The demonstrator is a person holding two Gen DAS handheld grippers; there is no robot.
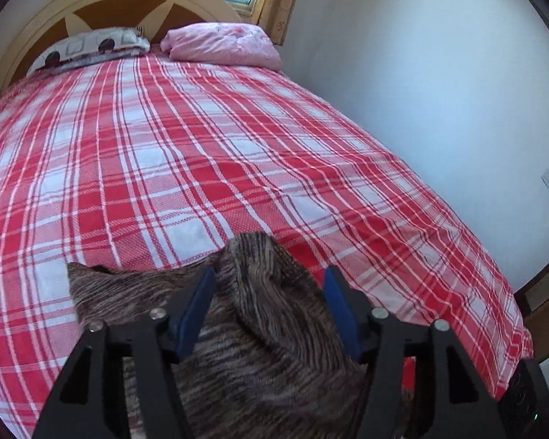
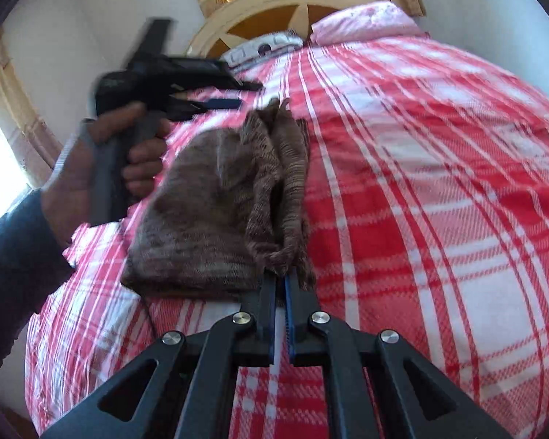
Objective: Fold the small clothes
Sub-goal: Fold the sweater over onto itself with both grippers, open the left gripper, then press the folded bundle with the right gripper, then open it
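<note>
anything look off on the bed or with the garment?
Nothing damaged or spilled. The brown knit garment is bunched, not flat: one edge is gathered into ridges where the right gripper pinches it. The left gripper is open above it, holding nothing. The plaid bedsheet looks smooth.

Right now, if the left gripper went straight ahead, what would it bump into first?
Probably the brown knit cloth: it bunches up between the open left gripper fingers. Past it lies the plaid bed.

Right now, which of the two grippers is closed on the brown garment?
The right gripper: its jaws are pinched on the edge of the brown garment. The left gripper has its jaws wide apart over the cloth, gripping nothing.
</note>
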